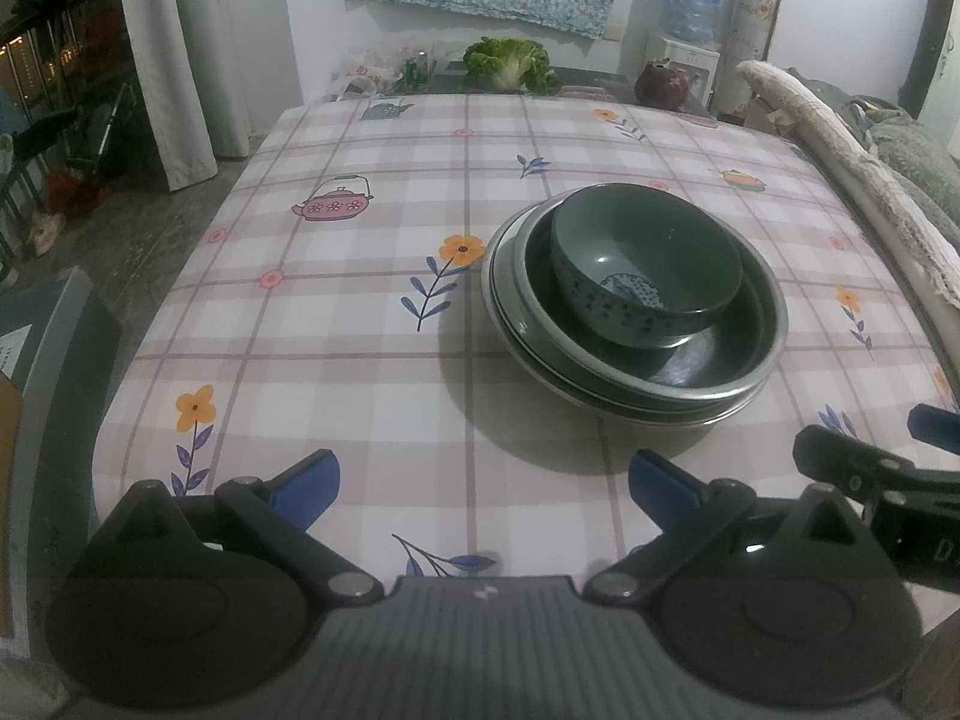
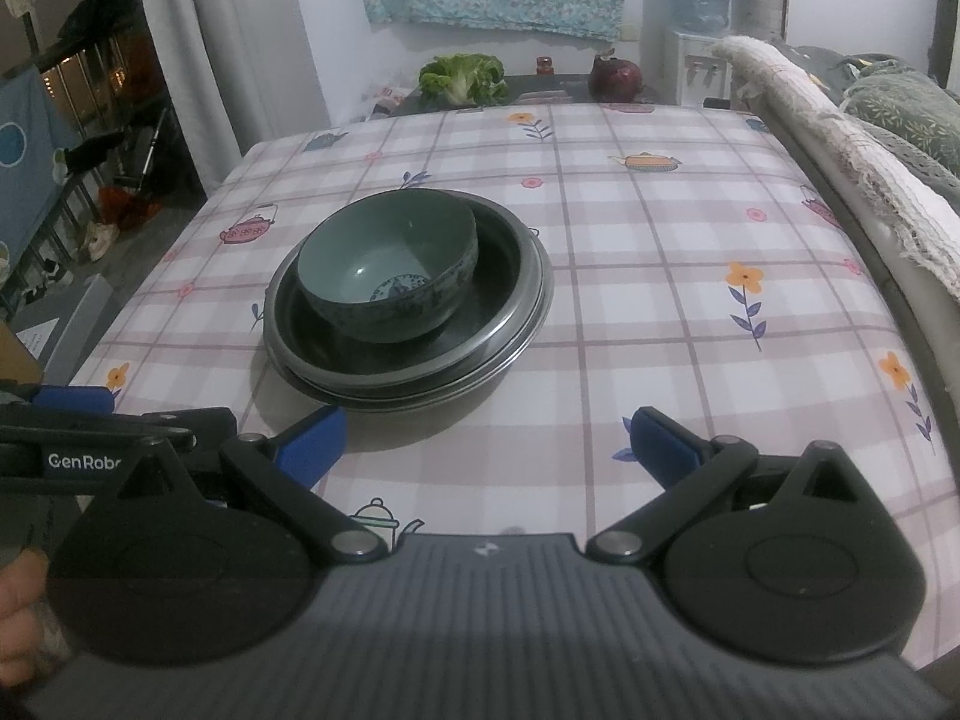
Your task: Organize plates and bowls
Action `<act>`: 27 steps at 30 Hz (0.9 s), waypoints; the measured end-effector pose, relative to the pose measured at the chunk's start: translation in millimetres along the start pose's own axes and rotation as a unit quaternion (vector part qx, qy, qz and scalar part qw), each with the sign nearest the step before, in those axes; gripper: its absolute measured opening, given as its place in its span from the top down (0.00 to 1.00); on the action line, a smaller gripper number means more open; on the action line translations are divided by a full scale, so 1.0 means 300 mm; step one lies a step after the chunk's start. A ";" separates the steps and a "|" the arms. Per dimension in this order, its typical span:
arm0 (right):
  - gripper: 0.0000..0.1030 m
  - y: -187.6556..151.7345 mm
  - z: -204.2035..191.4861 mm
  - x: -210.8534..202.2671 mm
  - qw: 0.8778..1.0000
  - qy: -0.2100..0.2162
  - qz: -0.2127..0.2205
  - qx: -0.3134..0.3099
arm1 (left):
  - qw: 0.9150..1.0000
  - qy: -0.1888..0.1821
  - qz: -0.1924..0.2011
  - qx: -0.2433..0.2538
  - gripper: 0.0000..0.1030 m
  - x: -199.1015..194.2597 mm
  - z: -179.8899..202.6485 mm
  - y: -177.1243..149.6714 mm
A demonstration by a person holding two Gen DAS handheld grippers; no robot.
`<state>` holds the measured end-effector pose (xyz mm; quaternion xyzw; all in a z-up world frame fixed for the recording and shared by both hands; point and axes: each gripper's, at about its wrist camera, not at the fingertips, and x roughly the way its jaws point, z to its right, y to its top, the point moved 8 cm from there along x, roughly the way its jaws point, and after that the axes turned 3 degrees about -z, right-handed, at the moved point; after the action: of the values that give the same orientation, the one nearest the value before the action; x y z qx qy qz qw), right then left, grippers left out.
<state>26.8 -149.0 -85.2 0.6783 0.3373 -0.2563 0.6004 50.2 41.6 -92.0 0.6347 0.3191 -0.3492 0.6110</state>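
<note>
Behind the table a white curtain [image 1: 180, 60] is hanging at the left, a lettuce head [image 1: 510, 63] is lying mid-way along the far edge, and a water dispenser [image 1: 690, 0] is standing at the right. On the checked tablecloth [image 1: 336, 324] the task's things are gathered in one pile, right of centre in the left wrist view: a green bowl [image 1: 645, 267] is sitting upright, mouth upward, inside a dark dish [image 1: 708, 360], which is nested on metal plates [image 1: 606, 402]. The bowl is resting toward the dish's far-left side, not centred. Being round, none of these pieces has a long axis; only their openings give a direction, and all are facing up.

Both tools are being held short of the pile, near the table's front edge. The left gripper [image 1: 483, 483] is spread wide with nothing between its fingers, and the right gripper [image 2: 486, 441] is likewise wide and empty.

The stack looks already assembled, so any further step is judged best done by pinching the bowl's near rim, lifting straight up, and steadying the dish with the other tool.
</note>
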 end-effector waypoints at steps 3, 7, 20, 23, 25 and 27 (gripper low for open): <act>0.01 0.000 0.000 -0.001 1.000 0.000 0.000 -0.001 | 1.000 0.000 0.000 -0.001 0.00 0.000 0.000 0.000; 0.01 0.000 0.000 -0.001 1.000 0.000 0.000 0.000 | 1.000 0.000 0.000 -0.001 0.00 0.001 -0.002 0.000; 0.01 0.001 -0.002 -0.001 1.000 0.000 0.000 0.000 | 1.000 0.001 0.000 -0.001 0.00 0.000 -0.004 0.000; 0.01 0.001 -0.003 -0.001 1.000 0.000 0.000 -0.001 | 1.000 0.001 0.001 -0.001 0.00 0.000 -0.006 0.000; 0.01 0.001 -0.003 -0.001 1.000 0.000 0.000 -0.001 | 1.000 0.002 0.001 -0.002 0.00 -0.003 -0.012 0.001; 0.01 0.003 -0.004 0.000 1.000 0.000 0.000 -0.001 | 1.000 0.001 0.001 -0.002 0.00 -0.003 -0.011 0.002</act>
<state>27.6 -148.0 -84.4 0.6776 0.3376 -0.2557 0.6013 50.3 44.8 -91.0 0.6345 0.3199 -0.3471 0.6120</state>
